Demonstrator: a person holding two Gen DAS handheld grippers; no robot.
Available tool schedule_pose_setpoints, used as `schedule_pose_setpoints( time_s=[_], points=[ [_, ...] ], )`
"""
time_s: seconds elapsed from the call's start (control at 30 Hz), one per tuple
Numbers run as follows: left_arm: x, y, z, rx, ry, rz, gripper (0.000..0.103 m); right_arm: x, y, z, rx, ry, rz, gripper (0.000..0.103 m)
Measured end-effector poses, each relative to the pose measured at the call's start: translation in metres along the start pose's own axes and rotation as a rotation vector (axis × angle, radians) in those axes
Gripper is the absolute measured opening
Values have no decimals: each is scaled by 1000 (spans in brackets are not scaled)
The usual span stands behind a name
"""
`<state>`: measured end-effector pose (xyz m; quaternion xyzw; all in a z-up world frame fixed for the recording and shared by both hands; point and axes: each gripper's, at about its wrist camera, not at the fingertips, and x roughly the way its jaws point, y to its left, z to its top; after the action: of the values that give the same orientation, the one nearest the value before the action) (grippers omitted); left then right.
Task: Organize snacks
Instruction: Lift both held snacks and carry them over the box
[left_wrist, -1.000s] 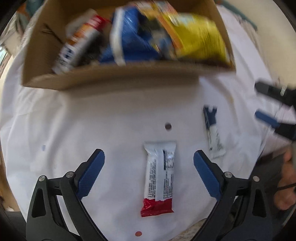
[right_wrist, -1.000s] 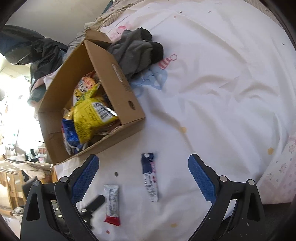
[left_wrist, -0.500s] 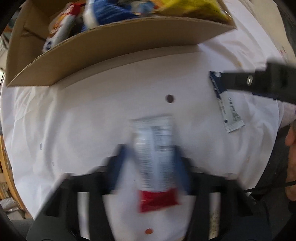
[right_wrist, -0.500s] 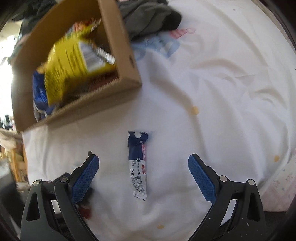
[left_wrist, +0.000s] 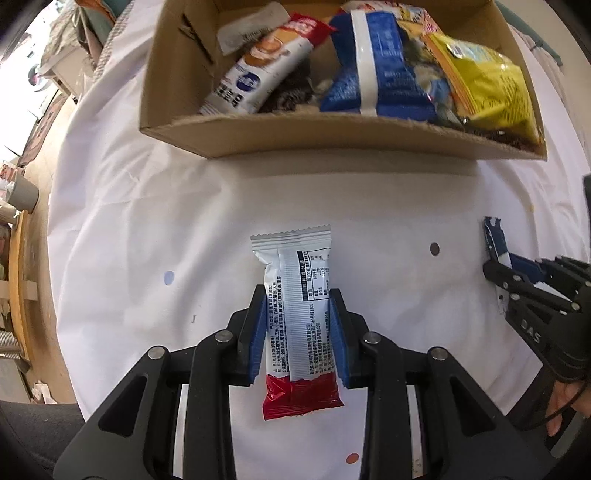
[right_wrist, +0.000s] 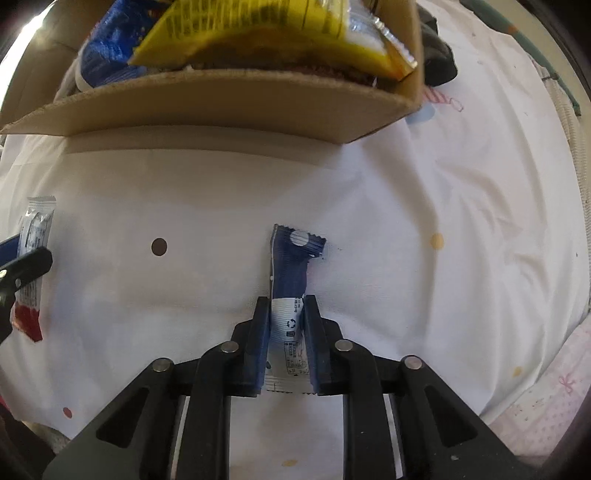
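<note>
On the white cloth lies a white snack bar (left_wrist: 295, 266) with a red end, and my left gripper (left_wrist: 296, 299) is shut on its middle, blue pads pressing both sides. To its right a slim blue-and-white sachet (right_wrist: 291, 266) sits between the pads of my right gripper (right_wrist: 286, 302). Those jaws are closing and the pads press on its white half. An open cardboard box (left_wrist: 332, 136) stands just beyond both. It holds a yellow bag (left_wrist: 487, 85), a blue bag (left_wrist: 373, 62) and a white-and-red packet (left_wrist: 258, 70). The left wrist view shows the right gripper (left_wrist: 495, 273) at the far right.
A white cloth with small coloured dots (left_wrist: 147, 221) covers the surface. A dark bundle of fabric (right_wrist: 437, 55) lies behind the box's right corner. A grey cup (left_wrist: 22, 192) stands off the cloth's left edge. A person's hand (left_wrist: 565, 406) holds the right gripper's handle.
Both grippers went from wide open to closed: the left onto the white-and-red bar, then the right, which came down and turned, onto the blue sachet. The box now looks nearer.
</note>
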<state>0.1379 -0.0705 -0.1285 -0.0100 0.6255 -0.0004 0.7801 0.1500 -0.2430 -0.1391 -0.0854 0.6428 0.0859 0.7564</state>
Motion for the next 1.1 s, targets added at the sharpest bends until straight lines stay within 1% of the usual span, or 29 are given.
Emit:
schedule_pose_setpoints(
  time_s=[0.1, 0.23, 0.27, 0.3, 0.33, 0.37, 0.5, 0.67, 0.7, 0.8, 0.9, 1.0, 1.1],
  points=[
    [-1, 9, 9, -10, -3, 1, 27, -10, -2, -4, 12, -24, 51, 19],
    [-1, 17, 12, -24, -9, 13, 27, -23, -2, -11, 19, -50, 105, 19],
    [0, 29, 13, -28, -10, 15, 27, -28, 0, -13, 17, -59, 117, 19],
    [-2, 27, 6, -31, -12, 15, 27, -32, 1, -14, 15, -72, 135, 19],
    [-2, 29, 6, -35, -15, 18, 27, -35, 1, -15, 11, -79, 149, 19],
    [-1, 20, -1, -38, -19, 21, 27, -39, 3, -16, 5, -89, 166, 19],
    [-7, 34, -1, -60, -38, 35, 27, -55, 13, -21, -29, -126, 232, 19],
    [-17, 48, -2, -82, -79, 58, 27, -72, 22, -27, -56, -154, 288, 19],
    [-19, 48, -1, -85, -87, 64, 27, -72, 16, -17, -59, -157, 295, 19],
    [-20, 48, -1, -88, -98, 91, 27, -78, 20, -14, -61, -169, 321, 19],
    [-23, 49, 0, -109, -107, 88, 27, -84, 24, -6, -57, -186, 353, 19],
    [-35, 51, 3, -117, -142, 90, 27, -94, 21, 0, -56, -219, 397, 19],
    [-52, 51, 6, -115, -191, 102, 27, -99, 30, 5, -59, -267, 441, 19]
  ],
)
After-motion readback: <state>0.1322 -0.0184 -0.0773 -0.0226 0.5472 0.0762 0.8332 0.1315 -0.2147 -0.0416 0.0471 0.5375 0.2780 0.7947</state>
